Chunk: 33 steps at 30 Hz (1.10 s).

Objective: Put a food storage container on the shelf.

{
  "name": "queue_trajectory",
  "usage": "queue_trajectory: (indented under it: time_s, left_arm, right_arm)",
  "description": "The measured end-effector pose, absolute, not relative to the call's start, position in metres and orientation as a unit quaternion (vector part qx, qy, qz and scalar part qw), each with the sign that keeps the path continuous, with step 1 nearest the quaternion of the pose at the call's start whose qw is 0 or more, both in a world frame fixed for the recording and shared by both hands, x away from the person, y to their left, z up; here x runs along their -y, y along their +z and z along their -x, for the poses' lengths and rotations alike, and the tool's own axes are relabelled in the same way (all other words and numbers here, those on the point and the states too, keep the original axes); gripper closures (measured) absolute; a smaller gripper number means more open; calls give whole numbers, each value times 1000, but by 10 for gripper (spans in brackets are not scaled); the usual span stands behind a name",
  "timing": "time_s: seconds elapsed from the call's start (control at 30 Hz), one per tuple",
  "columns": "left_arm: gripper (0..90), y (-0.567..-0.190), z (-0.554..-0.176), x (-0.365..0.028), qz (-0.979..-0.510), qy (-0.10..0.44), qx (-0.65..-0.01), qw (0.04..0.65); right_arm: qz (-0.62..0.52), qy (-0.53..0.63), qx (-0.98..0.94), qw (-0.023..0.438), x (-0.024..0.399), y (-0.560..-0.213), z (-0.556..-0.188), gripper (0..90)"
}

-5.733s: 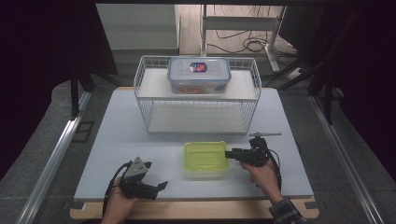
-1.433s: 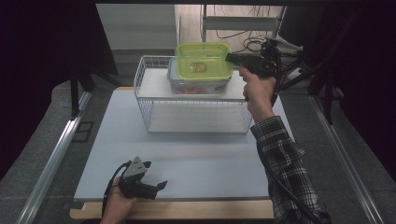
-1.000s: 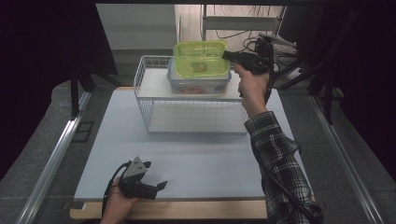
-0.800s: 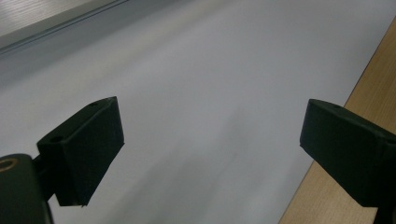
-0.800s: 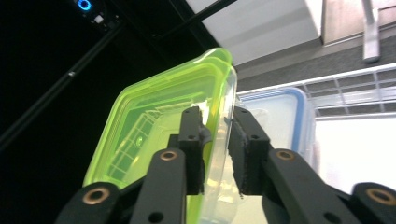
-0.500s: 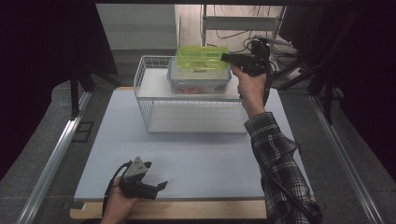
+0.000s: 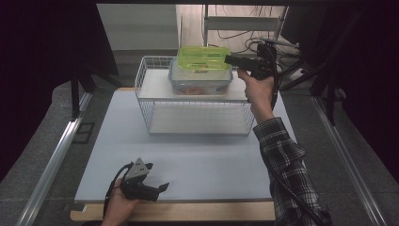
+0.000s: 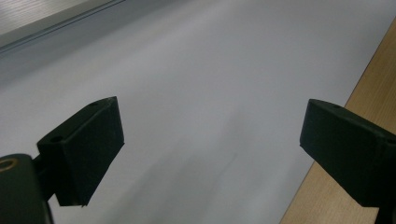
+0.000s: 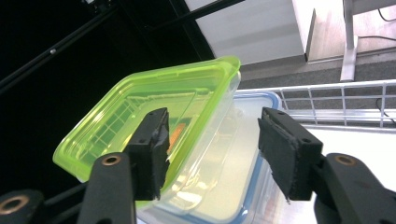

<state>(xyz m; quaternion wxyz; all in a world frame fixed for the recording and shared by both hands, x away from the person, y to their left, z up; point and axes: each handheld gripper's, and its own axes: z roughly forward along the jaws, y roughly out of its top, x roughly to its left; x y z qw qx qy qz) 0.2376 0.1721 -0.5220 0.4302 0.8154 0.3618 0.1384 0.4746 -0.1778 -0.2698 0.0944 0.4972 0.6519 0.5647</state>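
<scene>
**Fingers open: green container let go on top of the blue-lidded box**

The fingers of the right gripper [image 9: 212,156] now stand wide apart, one on each side of the green container's [image 9: 154,116] near rim and no longer pinching it. Half a second ago the same gripper was carrying the container by that edge just above the wire basket [image 7: 197,123]; seconds before, it picked the container off the near part of the tabletop [image 7: 188,160] and swung it up and away from the person.

In the high view the green container [image 7: 203,57] sits on the clear box with the blue lid [image 7: 200,81], which itself rests on the basket's upper shelf. The right gripper view shows the green one lying askew, shifted toward one corner of the blue-rimmed lid [image 9: 247,186] rather than squarely over it, and somewhat tilted.

I judge that this is the release: the stacking is essentially done, and what remains is to draw the right gripper [image 7: 244,61] back without catching the rim. Because the container overhangs, a nudge on the way out could slide it off.

The left gripper [image 7: 141,181] has not moved throughout; it rests near the front edge of the tabletop, its fingers [image 8: 84,149] spread wide over the bare surface, holding nothing.
</scene>
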Motion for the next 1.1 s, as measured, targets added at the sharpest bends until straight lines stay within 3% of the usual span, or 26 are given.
queue_trajectory:
  time_s: [0.27, 0.53, 1.1]
  left_arm:
    - [63, -523, -238, -173, -816, 138, -362, 429]
    - [63, -522, -238, -173, -816, 139, -361, 430]
    - [63, -523, -238, -173, -815, 140, -364, 428]
  right_arm:
    - [-469, 557, -676, 114, 181, -271, -463, 352]
    - [-451, 570, -681, 83, 185, -272, -457, 317]
    - [-423, 565, -702, 95, 194, -277, -441, 265]
